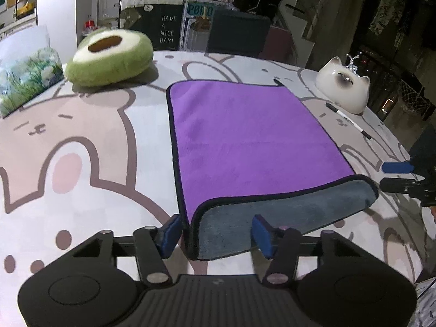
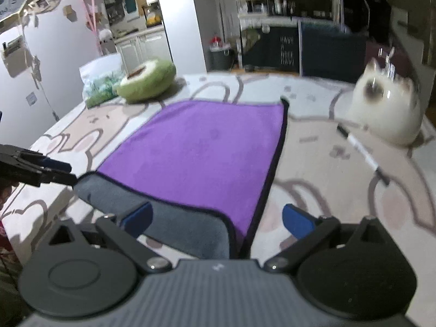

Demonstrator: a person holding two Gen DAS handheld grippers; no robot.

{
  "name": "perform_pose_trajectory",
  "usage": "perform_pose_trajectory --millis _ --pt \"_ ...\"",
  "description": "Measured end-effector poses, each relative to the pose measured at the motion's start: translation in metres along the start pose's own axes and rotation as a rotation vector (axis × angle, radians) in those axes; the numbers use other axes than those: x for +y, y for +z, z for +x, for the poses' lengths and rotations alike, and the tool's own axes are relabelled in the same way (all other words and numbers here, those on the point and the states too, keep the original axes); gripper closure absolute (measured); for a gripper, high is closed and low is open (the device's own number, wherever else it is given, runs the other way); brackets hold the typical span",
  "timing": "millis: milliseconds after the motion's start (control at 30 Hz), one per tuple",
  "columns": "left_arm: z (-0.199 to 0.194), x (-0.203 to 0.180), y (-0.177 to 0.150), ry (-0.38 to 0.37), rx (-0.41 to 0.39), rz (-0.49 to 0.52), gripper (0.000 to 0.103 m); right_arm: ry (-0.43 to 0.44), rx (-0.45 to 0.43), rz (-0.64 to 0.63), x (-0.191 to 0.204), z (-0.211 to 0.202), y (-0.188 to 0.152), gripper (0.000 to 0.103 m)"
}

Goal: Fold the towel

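Towel [image 1: 245, 136] is lying purple-side up at mid-frame on the bench [image 1: 81, 136], its near edge curling over grey. Left claw [image 1: 218, 234] and right claw [image 2: 218, 218] are both gaping open, straddling 2 near corners, probably readying to pinch them.

A counter [image 1: 81, 141] covered in a pale bunny-print cloth carries a purple towel [image 1: 245, 136]. Left of the towel sit an avocado plush [image 1: 109, 58] and a tissue pack [image 1: 27, 81]; right of it, a marker pen [image 1: 348, 121] and cat-shaped holder [image 1: 343, 84].
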State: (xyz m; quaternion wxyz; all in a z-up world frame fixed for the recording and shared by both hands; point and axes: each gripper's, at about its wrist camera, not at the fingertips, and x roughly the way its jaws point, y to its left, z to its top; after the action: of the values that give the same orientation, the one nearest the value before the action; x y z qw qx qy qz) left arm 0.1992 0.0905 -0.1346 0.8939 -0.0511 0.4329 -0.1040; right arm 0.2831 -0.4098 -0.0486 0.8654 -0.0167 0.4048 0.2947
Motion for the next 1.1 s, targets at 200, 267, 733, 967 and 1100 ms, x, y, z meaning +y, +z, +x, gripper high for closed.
perform_pose_trajectory --millis 200,267,733,967,1100 --pt "0.016 0.015 -0.005 -0.014 0.017 -0.059 0.076 0.012 0.065 -0.002 -0.006 0.02 -0.009 0.044" --pt "0.015 0.018 -0.005 -0.028 0.015 -0.071 0.087 0.018 0.086 0.0 -0.009 0.027 -0.011 0.055" --pt "0.003 0.009 -0.008 -0.026 0.027 -0.027 0.099 0.055 0.109 -0.036 -0.005 0.018 -0.016 0.098" --pt "-0.007 0.008 0.003 -0.011 -0.032 0.004 0.099 0.053 0.072 -0.043 -0.004 0.014 -0.008 0.098" --pt "-0.012 0.009 0.02 -0.017 -0.075 -0.009 0.099 0.038 0.031 -0.028 -0.008 0.004 0.008 0.099"
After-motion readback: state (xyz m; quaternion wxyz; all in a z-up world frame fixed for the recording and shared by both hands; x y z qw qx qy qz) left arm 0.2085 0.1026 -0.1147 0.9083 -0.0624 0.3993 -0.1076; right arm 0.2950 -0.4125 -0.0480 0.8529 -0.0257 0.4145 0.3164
